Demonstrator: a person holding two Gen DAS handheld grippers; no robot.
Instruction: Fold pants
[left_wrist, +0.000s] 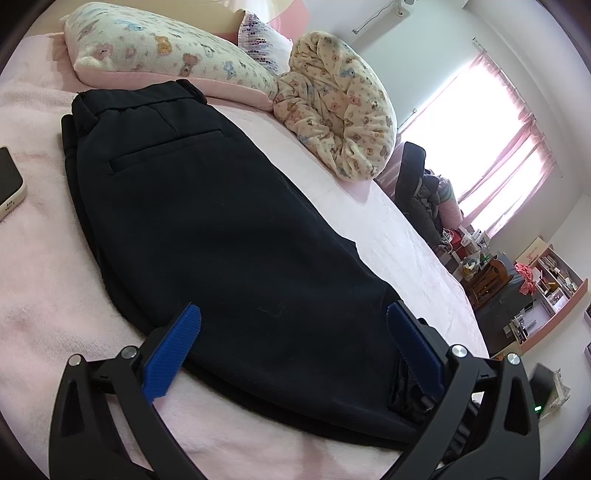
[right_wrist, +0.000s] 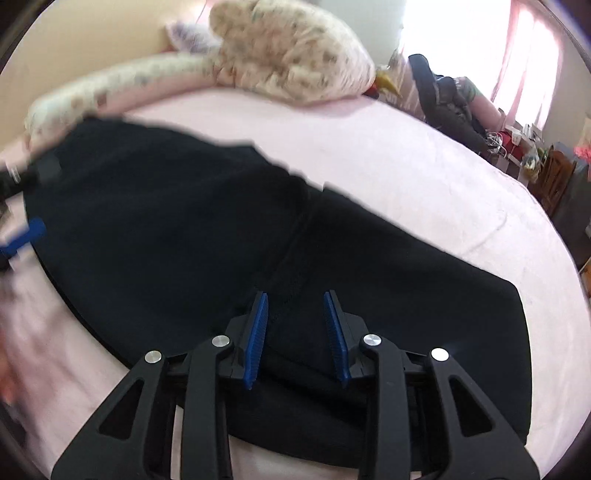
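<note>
Black pants (left_wrist: 221, 221) lie folded lengthwise on the pink bed (left_wrist: 44, 295), waistband and back pocket at the far end near the pillows. My left gripper (left_wrist: 291, 325) is open wide, its blue pads straddling the near end of the pants just above the fabric. In the right wrist view the pants (right_wrist: 184, 229) spread across the bed, blurred. My right gripper (right_wrist: 295, 306) is open, its blue pads a hand's width apart over the near edge of the pants. The left gripper's blue pad (right_wrist: 26, 236) shows at the far left edge.
A patterned pillow (left_wrist: 166, 48) and a bunched patterned blanket (left_wrist: 340, 107) lie at the head of the bed. A phone (left_wrist: 9, 181) lies left of the pants. A chair with clothes (left_wrist: 424, 192), shelves (left_wrist: 546, 288) and a window stand beyond the bed's right edge.
</note>
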